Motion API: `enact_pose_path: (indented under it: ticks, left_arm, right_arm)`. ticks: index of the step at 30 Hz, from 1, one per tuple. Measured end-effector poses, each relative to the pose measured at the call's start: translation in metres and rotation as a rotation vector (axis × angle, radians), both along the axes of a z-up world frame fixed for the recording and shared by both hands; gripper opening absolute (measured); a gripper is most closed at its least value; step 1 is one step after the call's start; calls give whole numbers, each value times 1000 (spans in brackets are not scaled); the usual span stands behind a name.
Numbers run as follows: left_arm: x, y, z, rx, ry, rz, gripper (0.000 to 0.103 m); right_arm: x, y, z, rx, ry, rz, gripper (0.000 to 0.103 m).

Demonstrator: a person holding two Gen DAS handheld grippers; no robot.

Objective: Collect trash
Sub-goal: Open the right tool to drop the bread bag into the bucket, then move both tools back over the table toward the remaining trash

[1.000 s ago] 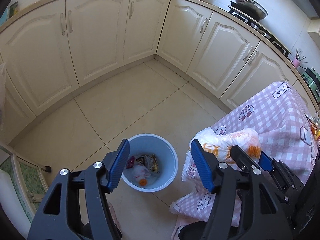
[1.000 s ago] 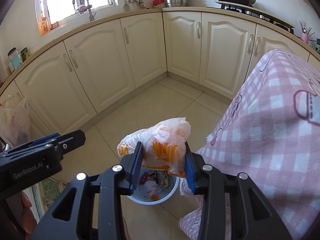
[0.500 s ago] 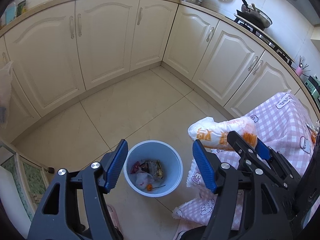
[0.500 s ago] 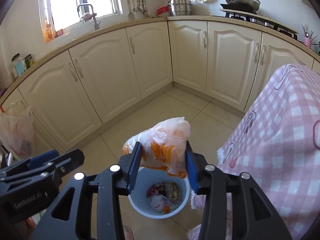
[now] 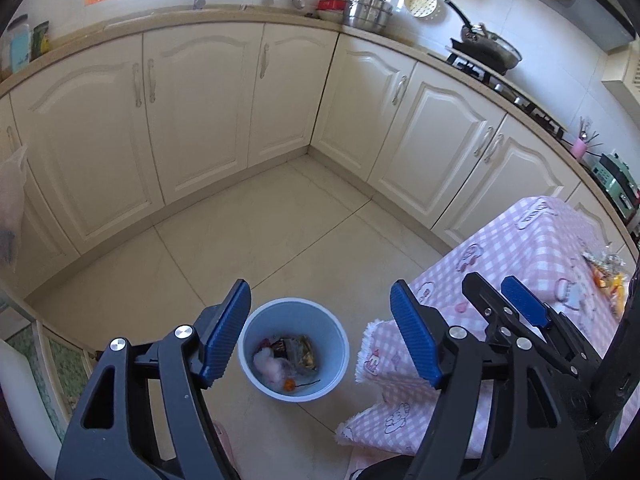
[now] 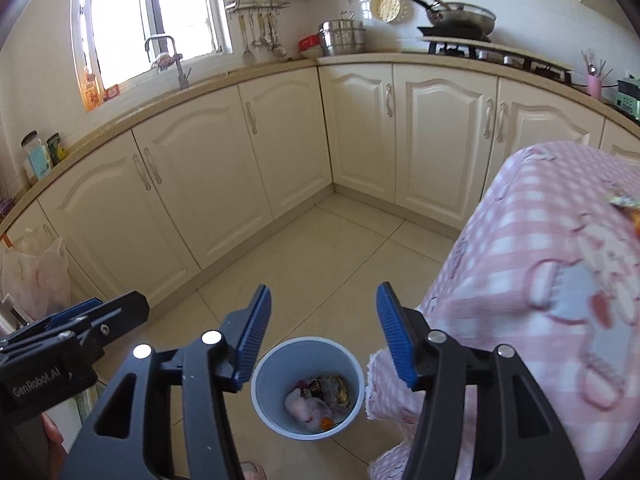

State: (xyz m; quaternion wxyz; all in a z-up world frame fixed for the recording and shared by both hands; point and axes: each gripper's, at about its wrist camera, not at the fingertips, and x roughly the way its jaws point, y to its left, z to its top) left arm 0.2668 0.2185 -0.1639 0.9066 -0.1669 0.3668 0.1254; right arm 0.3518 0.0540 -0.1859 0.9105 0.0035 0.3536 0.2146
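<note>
Both grippers hang over the kitchen floor w/ nothing between their blue pads. Left gripper (image 5: 320, 334) is spread wide, jaws well apart, and the blue trash bin (image 5: 293, 354) sits on the tile between and below the fingertips. Right gripper (image 6: 323, 336) is also spread wide and empty; the trash bin (image 6: 308, 387) lies just below the gap, slightly toward the left finger.

Inside the bin: a crumpled white-pink plastic bag (image 6: 306, 407) at the near-left side, dark and gold snack wrappers (image 6: 328, 388) behind it, and a small orange piece (image 6: 327, 423) at the near edge. In the left wrist view the same bag (image 5: 270, 366) lies left of the wrappers (image 5: 298, 350).

A table w/ pink checked tablecloth (image 5: 532, 240) stands right of the bin, cloth edge hanging just beside its rim. More wrappers (image 5: 606, 276) lie on the far right of the table top. Cream cabinets (image 6: 224, 184) run along the far side; a thin plastic bag (image 6: 34, 276) hangs at far left.
</note>
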Motion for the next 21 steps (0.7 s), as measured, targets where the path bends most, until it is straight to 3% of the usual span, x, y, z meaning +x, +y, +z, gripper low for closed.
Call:
enact_pose_path:
  ticks: [12,21]
  left_arm:
    - [-25,-95,66,34,-136,-187,73]
    - [-19,-180,85,31,-155,-355,73]
  right_arm:
    - [-59,-122,85,55,-156,-161,58]
    - [-88,-250,109,58,-204,-395,62]
